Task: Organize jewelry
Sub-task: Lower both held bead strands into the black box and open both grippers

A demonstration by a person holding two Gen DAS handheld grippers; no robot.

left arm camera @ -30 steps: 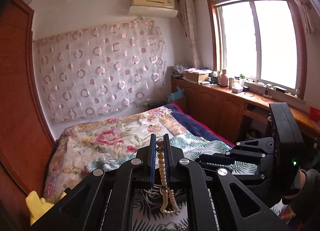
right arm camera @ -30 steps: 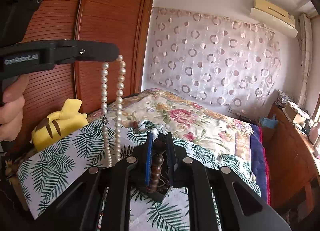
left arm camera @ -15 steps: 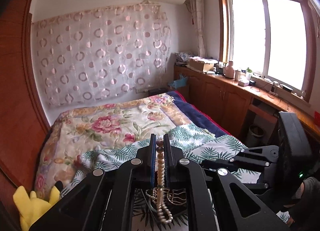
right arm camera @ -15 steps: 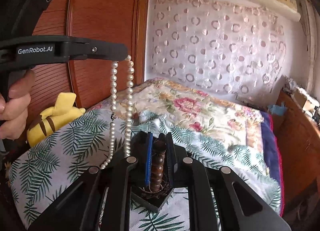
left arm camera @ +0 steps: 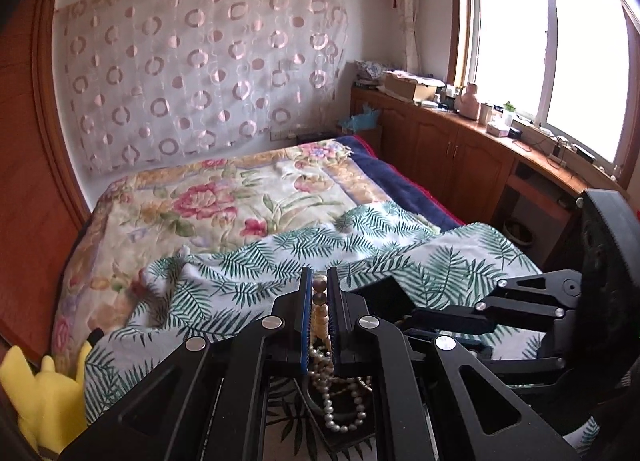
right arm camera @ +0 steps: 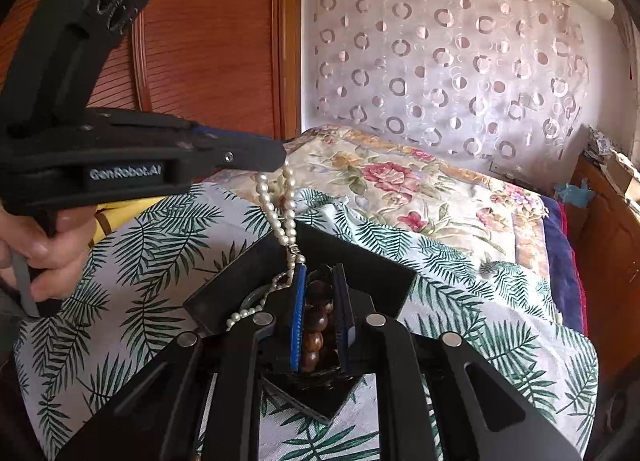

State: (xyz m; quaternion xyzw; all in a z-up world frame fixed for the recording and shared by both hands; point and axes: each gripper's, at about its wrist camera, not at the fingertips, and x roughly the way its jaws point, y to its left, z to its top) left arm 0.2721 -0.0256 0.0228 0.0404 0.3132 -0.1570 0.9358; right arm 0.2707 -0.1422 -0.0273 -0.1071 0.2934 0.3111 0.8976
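My left gripper (left arm camera: pixel 319 281) is shut on a white pearl necklace (left arm camera: pixel 340 413); in the right wrist view the gripper (right arm camera: pixel 280 159) holds the necklace (right arm camera: pixel 280 213) just above a black tray (right arm camera: pixel 344 257), with the strand's lower end lying in it. My right gripper (right arm camera: pixel 320 273) is shut on a dark brown wooden bead bracelet (right arm camera: pixel 316 325) and holds it over the same tray. The right gripper also shows at the right of the left wrist view (left arm camera: pixel 416 317). The tray (left arm camera: pixel 384 289) lies on a palm-leaf cloth (right arm camera: pixel 132 269).
The cloth covers the near end of a bed with a floral quilt (left arm camera: pixel 224 197). A yellow plush toy (left arm camera: pixel 36 401) lies at the bed's left. Wooden wardrobe doors (right arm camera: pixel 208 45) stand on the left and wooden cabinets (left arm camera: pixel 452 149) under the window on the right.
Both grippers have come down toward the tray. The pearl necklace hung free high above the bed; now its lower end rests in the tray. The bracelet is lower over the tray.
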